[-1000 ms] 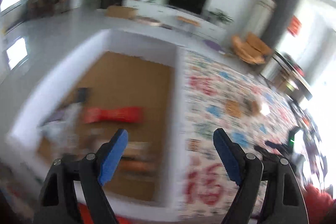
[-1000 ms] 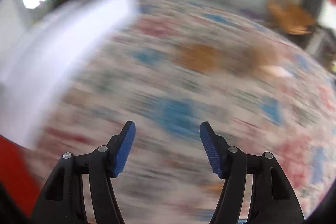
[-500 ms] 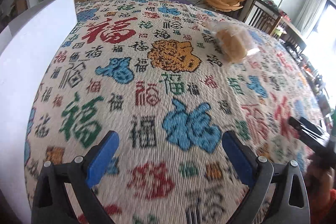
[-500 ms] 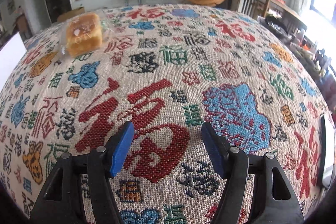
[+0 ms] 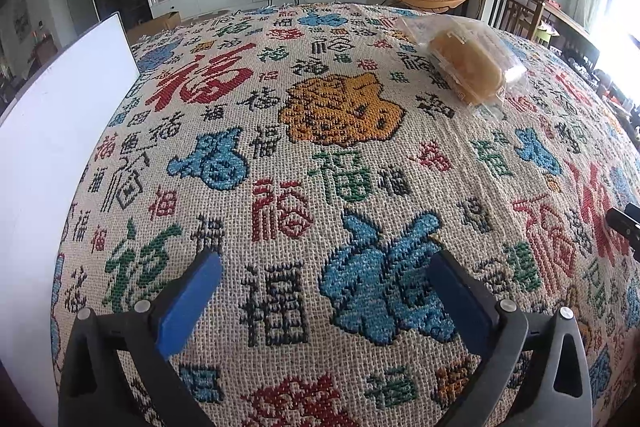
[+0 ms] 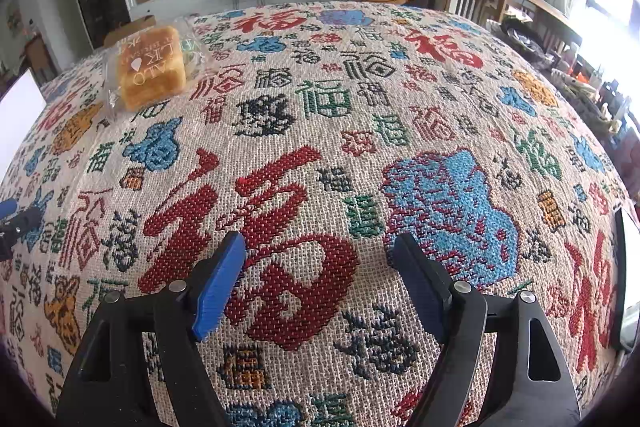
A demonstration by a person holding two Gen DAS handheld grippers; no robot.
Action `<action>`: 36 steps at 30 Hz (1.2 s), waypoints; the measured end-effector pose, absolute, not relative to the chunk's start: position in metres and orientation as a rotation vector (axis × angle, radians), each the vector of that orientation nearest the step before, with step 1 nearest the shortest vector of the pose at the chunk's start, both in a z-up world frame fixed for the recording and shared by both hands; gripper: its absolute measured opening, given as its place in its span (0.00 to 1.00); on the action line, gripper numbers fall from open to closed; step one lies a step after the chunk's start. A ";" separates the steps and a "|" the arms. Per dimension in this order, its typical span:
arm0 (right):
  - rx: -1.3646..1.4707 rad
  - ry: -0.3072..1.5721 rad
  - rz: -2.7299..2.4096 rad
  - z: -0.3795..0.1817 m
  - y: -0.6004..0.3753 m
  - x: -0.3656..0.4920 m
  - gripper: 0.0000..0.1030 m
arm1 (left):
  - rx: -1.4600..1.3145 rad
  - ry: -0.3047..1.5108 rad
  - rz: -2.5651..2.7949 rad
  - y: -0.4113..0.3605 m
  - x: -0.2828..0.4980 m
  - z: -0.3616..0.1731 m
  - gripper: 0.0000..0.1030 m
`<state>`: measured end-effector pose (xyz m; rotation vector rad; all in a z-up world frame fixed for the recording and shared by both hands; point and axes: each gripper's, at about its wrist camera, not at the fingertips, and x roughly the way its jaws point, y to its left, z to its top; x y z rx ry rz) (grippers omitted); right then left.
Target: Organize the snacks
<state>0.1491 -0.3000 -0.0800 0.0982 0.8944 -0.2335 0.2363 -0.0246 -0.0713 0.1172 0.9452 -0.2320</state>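
Worktop under a woven cream cloth patterned with coloured characters [image 5: 320,155]; tall white flat-sided box wall [image 5: 52,131] at its left edge. Clear-wrapped golden bread loaf [image 5: 466,69] lies on the cloth, well apart from the box wall, toward the far right. Left tool [image 5: 326,291] and right tool [image 6: 318,275] both spread, holding nothing. Advisable grasp: approach low, straddle the loaf's short sides, close gently to avoid crushing.
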 end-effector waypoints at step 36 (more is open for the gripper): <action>-0.056 0.966 0.216 -0.046 -0.196 0.359 0.71 | 0.110 0.946 -0.234 -0.024 0.236 -0.072 1.00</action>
